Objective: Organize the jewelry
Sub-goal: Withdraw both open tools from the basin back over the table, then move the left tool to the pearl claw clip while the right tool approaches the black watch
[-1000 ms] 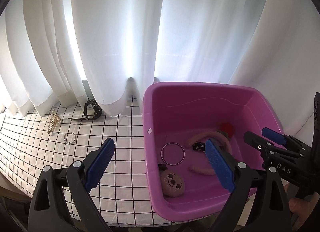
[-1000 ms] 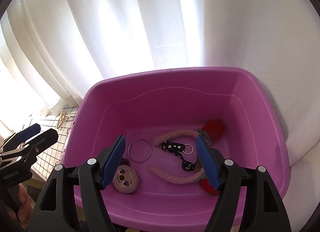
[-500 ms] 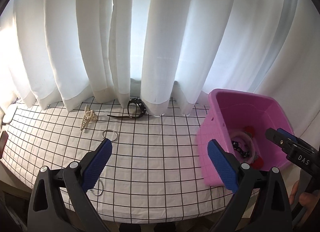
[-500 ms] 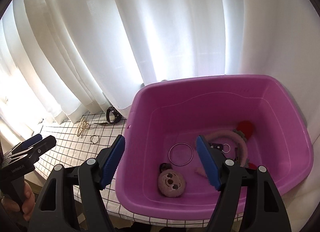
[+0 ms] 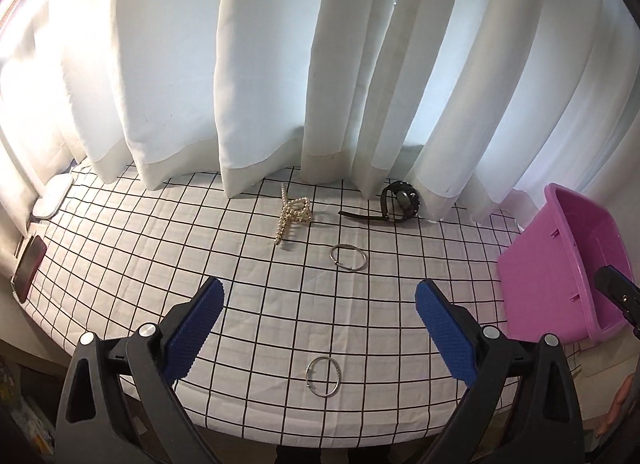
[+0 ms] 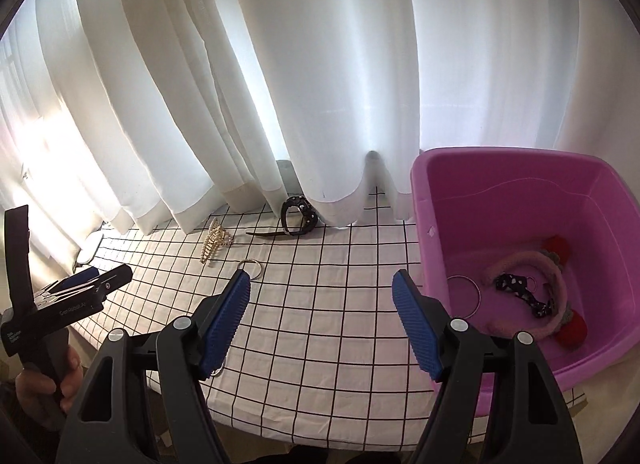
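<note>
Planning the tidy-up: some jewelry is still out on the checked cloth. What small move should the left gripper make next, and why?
Probably lower the open, empty left gripper onto the nearest silver ring bangle, which lies loose on the cloth just below its fingers, outside the pink plastic tub.

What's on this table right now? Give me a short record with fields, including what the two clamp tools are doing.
surface: checked cloth by white curtains
loose on cloth: pearl clip, black strap, far ring, near ring
bin: pink bin at the right edge of the cloth
in bin: ring, pink headband, black bow
left gripper: open, empty, above the near ring
right gripper: open, empty, over the cloth beside the bin
</note>
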